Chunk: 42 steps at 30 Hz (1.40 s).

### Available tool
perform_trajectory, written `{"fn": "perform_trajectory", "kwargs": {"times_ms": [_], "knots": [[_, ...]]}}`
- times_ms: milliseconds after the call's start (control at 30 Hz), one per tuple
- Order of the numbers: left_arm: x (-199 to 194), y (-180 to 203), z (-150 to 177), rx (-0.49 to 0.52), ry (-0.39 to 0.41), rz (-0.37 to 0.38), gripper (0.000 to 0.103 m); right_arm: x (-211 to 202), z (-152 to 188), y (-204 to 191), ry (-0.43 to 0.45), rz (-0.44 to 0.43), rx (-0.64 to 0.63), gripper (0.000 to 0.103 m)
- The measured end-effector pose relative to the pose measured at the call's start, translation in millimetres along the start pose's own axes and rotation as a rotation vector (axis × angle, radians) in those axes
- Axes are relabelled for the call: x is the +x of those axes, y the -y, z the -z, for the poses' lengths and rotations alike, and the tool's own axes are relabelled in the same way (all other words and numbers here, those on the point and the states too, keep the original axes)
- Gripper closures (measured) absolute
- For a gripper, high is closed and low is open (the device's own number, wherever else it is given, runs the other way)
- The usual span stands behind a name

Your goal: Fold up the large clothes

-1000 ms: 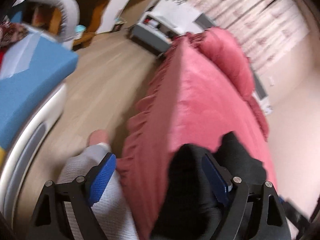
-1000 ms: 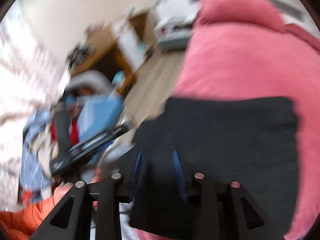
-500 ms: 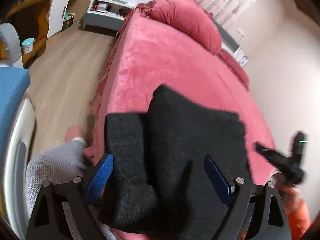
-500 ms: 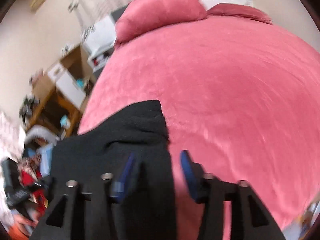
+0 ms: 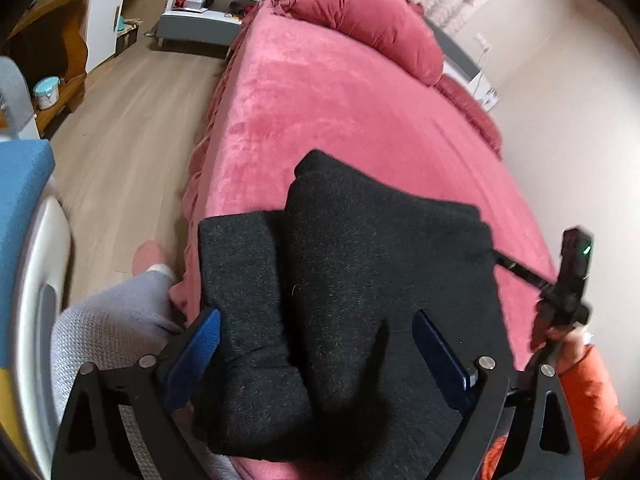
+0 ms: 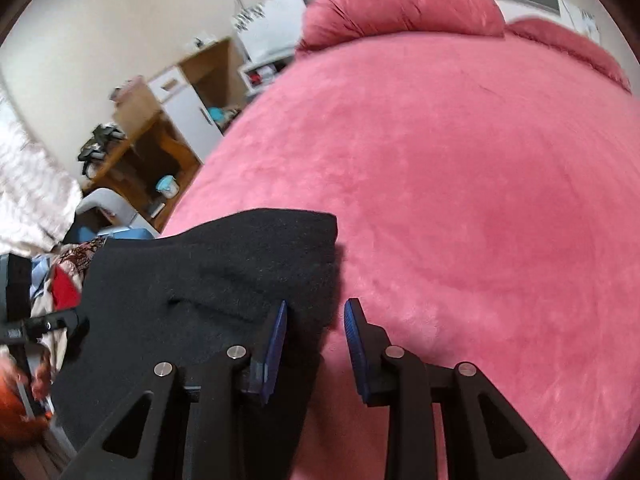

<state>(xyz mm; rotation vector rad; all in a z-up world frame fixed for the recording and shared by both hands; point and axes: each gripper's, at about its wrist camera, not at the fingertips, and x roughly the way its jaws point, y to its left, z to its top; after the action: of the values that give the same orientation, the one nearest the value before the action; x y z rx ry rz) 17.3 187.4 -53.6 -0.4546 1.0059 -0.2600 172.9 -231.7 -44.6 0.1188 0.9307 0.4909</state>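
At the near edge of the red bed (image 5: 360, 112), the left tongs (image 5: 316, 354) hover over the black garment (image 5: 360, 280) with their jaws spread wide and opening further; the cloth lies below the gap, but the pads do not press it. Further right, the right tongs (image 6: 316, 340) sit at the garment's right edge (image 6: 224, 276), jaws a little apart and closing, with that edge running between them; no squeeze shows yet. The step in hand looks like a re-grip partway through folding: one side let go, the other being taken up. The next move probably calls for the right tongs to pinch the edge firmly, then carry it across toward the bed's left side while the left steadies the pile.

The garment is a thick, fuzzy black knit, already doubled into a rough rectangle, with a rolled, sleeve-like flap on its left overhanging the bed's near edge.
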Motion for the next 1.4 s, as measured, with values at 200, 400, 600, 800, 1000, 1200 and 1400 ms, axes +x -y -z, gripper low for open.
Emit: {"fn": "perform_trajectory", "kwargs": {"times_ms": [200, 400, 600, 800, 1000, 1200, 1400], "knots": [[23, 18, 2, 0.089, -0.05, -0.151, 0.019, 35, -6, 5, 0.007, 0.085, 0.013, 0.09], [34, 13, 7, 0.16, -0.069, -0.197, 0.024, 24, -42, 7, 0.167, 0.079, 0.142, 0.103], [18, -2, 2, 0.019, -0.073, -0.045, 0.01, 39, -44, 21, 0.092, 0.042, 0.269, 0.079], [11, 20, -9, 0.017, -0.04, -0.076, 0.064, 4, 49, 25, 0.006, 0.0, 0.478, 0.067], [-50, 33, -51, -0.019, 0.046, 0.126, 0.1, -13, 85, -3, 0.034, -0.025, 0.535, 0.067], [-28, 18, -26, 0.038, -0.024, -0.03, 0.092, -1, 77, -73, 0.017, 0.05, 0.226, 0.057], [-8, 9, -9, -0.004, -0.024, 0.039, 0.026, -4, 85, -74, 0.074, 0.103, 0.233, 0.057]]}}
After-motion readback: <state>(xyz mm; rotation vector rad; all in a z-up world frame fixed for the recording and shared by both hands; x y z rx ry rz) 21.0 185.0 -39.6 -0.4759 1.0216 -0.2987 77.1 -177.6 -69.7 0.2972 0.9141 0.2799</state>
